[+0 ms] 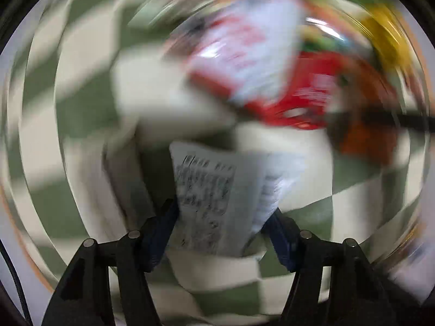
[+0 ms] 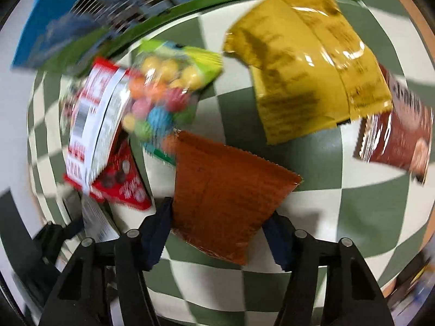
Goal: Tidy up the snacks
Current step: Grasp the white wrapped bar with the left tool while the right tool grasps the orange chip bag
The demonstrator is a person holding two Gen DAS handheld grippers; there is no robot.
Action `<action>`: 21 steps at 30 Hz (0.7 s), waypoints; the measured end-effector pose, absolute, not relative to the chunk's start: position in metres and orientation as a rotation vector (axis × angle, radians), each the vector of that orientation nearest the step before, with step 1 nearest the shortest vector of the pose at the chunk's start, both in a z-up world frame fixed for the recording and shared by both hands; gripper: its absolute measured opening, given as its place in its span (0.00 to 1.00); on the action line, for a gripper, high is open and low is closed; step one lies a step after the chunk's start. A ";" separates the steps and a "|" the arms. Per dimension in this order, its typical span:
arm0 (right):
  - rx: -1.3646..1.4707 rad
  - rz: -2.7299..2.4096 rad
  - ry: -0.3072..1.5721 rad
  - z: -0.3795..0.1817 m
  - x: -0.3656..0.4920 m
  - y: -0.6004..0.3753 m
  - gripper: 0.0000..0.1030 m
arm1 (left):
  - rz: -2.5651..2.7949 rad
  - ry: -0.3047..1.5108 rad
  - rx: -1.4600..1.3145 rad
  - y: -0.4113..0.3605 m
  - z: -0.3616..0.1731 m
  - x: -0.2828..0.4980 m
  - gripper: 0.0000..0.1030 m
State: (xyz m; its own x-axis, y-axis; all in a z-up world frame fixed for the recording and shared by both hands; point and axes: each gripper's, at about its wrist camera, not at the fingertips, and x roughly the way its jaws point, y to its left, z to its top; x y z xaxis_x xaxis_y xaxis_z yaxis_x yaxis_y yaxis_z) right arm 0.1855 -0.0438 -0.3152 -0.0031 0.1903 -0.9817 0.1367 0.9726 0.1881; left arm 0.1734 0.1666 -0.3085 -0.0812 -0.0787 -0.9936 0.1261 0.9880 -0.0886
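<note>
We are finding the left wrist view heavily blurred. The left gripper (image 1: pixel 220 217) is clamping a white packet (image 1: pixel 217 195) with dark printed text; both blue fingertips (image 1: pixel 165 222) are pressing its lower sides, and the packet is standing up between them over the green-and-cream checkered cloth (image 1: pixel 68 125). Beyond it we are making out a red-and-white packet (image 1: pixel 244 43) overlapping a red packet (image 1: pixel 307 97), but their detail is lost to blur.

In the right wrist view, the right gripper (image 2: pixel 220 222) is holding an orange-brown packet (image 2: pixel 225 201); its lower corner is sitting between the blue fingertips (image 2: pixel 160 228), which are touching its two edges, and its upper part is fanning out ahead of them. On the cloth beyond we are noting a bag of coloured candy balls (image 2: pixel 165 92) near the left, a yellow packet (image 2: pixel 307 65) ahead right, and a brown packet (image 2: pixel 397 133) just beside the yellow one at far right.
</note>
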 end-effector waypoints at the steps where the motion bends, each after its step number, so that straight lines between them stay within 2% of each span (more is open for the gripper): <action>1: 0.204 0.068 1.587 -0.314 0.183 -0.040 0.61 | -0.137 1.670 -0.068 0.178 -0.312 0.170 0.61; 5: 0.031 0.157 1.627 -0.314 0.167 -0.025 0.61 | -0.044 1.734 -0.355 0.213 -0.327 0.153 0.61; 12: -0.172 0.264 1.689 -0.318 0.134 -0.008 0.61 | -0.051 1.728 -0.242 0.193 -0.333 0.150 0.64; 16: -0.020 0.233 1.671 -0.320 0.132 -0.020 0.73 | 0.000 1.660 -0.139 0.181 -0.328 0.155 0.64; 19: 0.115 0.161 1.618 -0.321 0.128 -0.040 0.73 | 0.041 1.599 -0.108 0.171 -0.323 0.150 0.64; 20: 0.133 0.148 1.606 -0.319 0.127 -0.046 0.73 | 0.049 1.586 -0.110 0.167 -0.322 0.146 0.62; 21: 0.141 0.135 1.588 -0.320 0.123 -0.049 0.72 | 0.049 1.581 -0.117 0.163 -0.321 0.142 0.55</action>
State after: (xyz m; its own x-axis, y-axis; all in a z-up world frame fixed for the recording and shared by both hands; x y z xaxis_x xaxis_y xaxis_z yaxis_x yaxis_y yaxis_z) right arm 0.1226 -0.0489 -0.3202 -0.0216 0.1743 -0.9845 0.0062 0.9847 0.1742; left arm 0.1418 0.1633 -0.3215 -0.0101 -0.0442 -0.9990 -0.1057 0.9935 -0.0428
